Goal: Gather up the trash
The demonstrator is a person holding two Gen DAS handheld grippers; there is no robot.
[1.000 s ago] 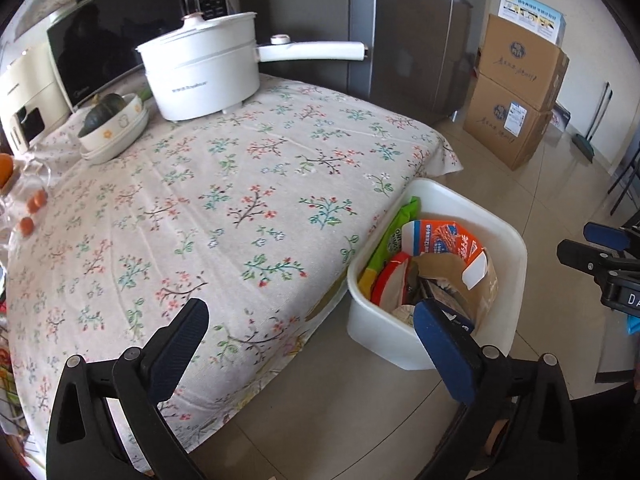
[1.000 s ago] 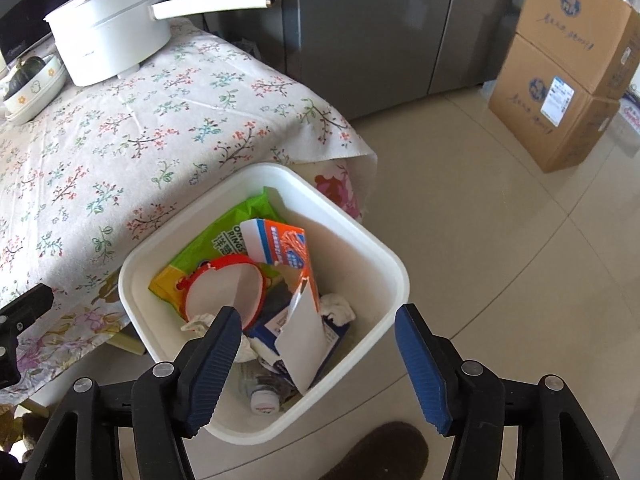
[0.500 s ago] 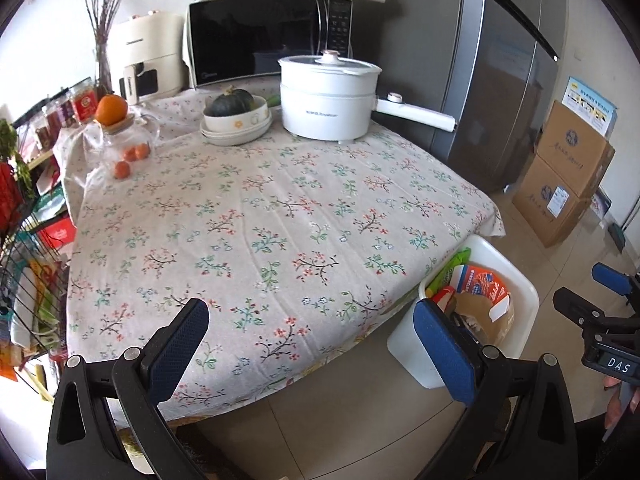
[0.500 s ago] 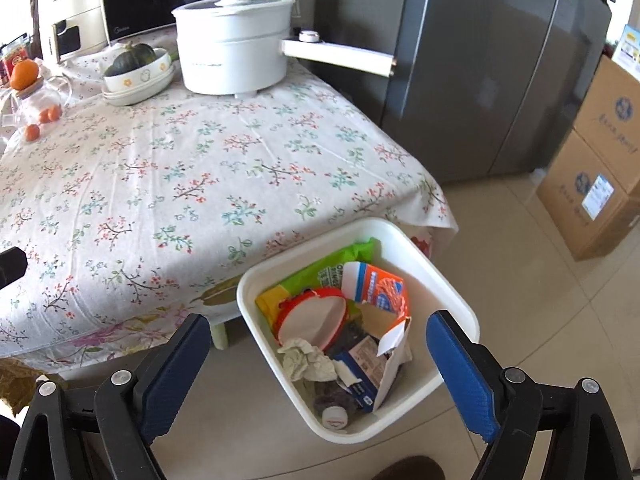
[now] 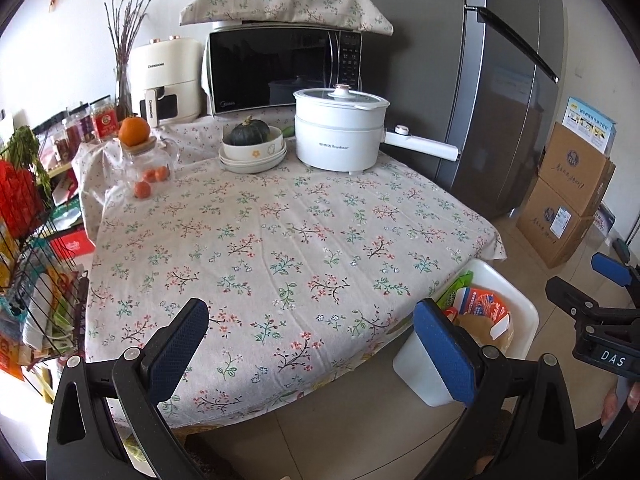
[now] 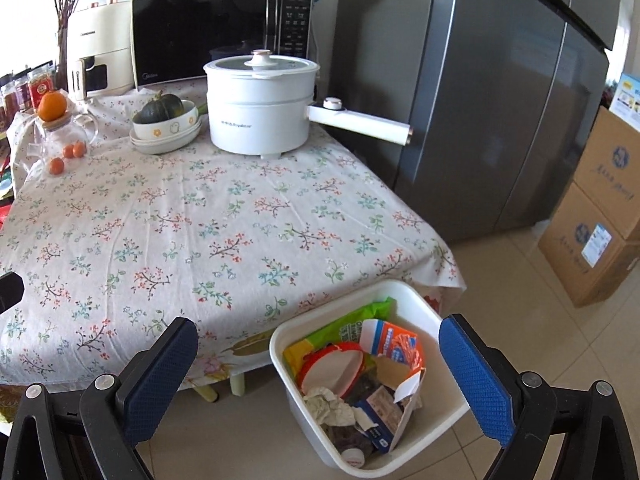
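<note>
A white bin (image 6: 434, 326) stands on the floor at the table's near right corner, filled with trash: a green packet, an orange-and-white carton (image 6: 394, 346), a red-rimmed lid (image 6: 332, 370), crumpled paper and boxes. It also shows in the left wrist view (image 5: 516, 300). My right gripper (image 6: 318, 364) is open and empty, held above and in front of the bin. My left gripper (image 5: 310, 340) is open and empty, facing the table's front edge. The right gripper's tip shows at the right of the left wrist view (image 5: 592, 292).
The floral-cloth table (image 5: 280, 240) holds a white electric pot (image 5: 340, 136) with a long handle, a bowl with a squash (image 5: 252, 148), a glass jar with oranges (image 5: 144, 160), a microwave and an air fryer. A wire rack (image 5: 32, 260) stands left; fridge and cardboard boxes (image 5: 568, 200) right.
Both grippers have pulled back and risen from over the bin, so the whole table and back wall now show. Both stay open and empty.
</note>
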